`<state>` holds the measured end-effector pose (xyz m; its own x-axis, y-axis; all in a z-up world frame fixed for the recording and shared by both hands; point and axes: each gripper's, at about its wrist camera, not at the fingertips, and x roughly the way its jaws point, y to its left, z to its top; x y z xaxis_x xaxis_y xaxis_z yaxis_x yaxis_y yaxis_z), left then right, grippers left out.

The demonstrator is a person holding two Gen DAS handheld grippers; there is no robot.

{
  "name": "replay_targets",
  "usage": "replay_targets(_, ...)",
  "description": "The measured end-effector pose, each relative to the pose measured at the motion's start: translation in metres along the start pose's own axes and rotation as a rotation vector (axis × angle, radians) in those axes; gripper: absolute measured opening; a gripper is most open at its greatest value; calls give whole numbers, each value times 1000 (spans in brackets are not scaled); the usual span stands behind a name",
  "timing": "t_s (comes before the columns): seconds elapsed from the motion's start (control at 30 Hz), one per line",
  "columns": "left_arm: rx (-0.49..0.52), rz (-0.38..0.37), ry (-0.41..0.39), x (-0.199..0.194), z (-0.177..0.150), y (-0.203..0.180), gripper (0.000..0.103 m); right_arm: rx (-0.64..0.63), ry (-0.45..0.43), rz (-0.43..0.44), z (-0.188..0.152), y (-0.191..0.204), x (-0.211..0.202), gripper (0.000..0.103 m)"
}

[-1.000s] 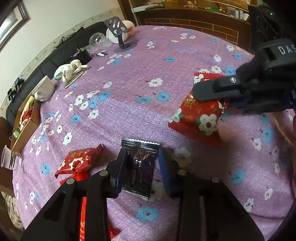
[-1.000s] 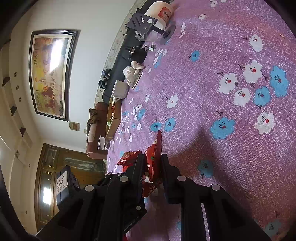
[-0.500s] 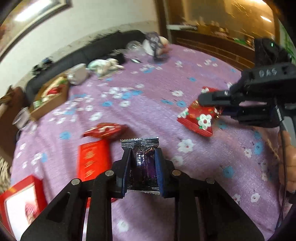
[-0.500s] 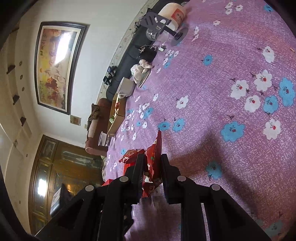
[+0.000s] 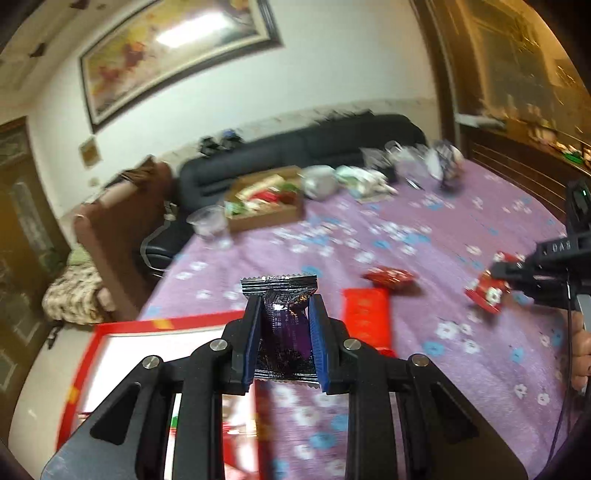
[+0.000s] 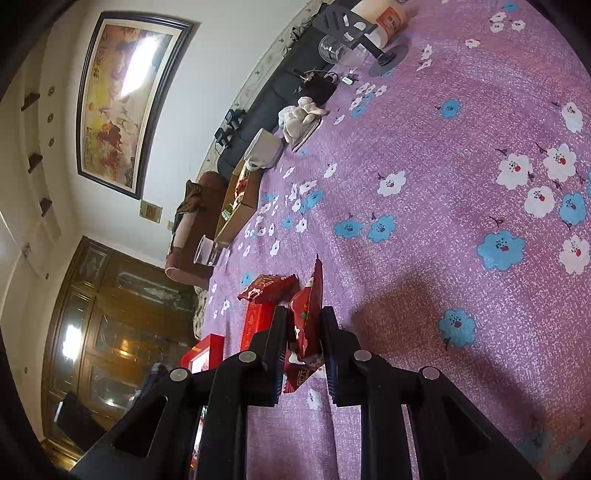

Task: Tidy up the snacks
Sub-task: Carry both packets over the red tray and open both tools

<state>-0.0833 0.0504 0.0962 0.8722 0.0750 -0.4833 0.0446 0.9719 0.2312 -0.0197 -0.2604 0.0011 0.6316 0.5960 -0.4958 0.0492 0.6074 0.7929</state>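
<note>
My left gripper (image 5: 284,306) is shut on a dark purple snack packet (image 5: 282,328) and holds it in the air above the table's left end, over a red-rimmed box (image 5: 122,332). My right gripper (image 6: 304,317) is shut on a red flowered snack packet (image 6: 308,314), held on edge just above the purple cloth; it also shows in the left wrist view (image 5: 487,290). A flat red packet (image 5: 365,317) and a red candy-shaped packet (image 5: 389,276) lie on the cloth between the grippers.
A cardboard box of snacks (image 5: 264,203) stands at the table's far edge, with a clear plastic cup (image 5: 210,225) beside it. A white mug (image 6: 264,149), a cloth bundle (image 6: 299,116), a phone stand (image 6: 347,22) and a white jar (image 6: 384,16) stand along the far side.
My left gripper closed on the purple packet, lifted it off the cloth and swung left over the red-rimmed box. My right gripper keeps hold of the red packet, barely moved.
</note>
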Motion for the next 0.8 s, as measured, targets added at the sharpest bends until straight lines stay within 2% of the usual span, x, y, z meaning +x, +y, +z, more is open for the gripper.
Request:
replay_targets(0.2,-45,31,-40,-16,-2,25,23,-35,-17,-17,-2,3,0,19)
replay_targets(0.8,-166,82,-22,-26,-30,85,23,-158,-72,-104,-10,17,2,19)
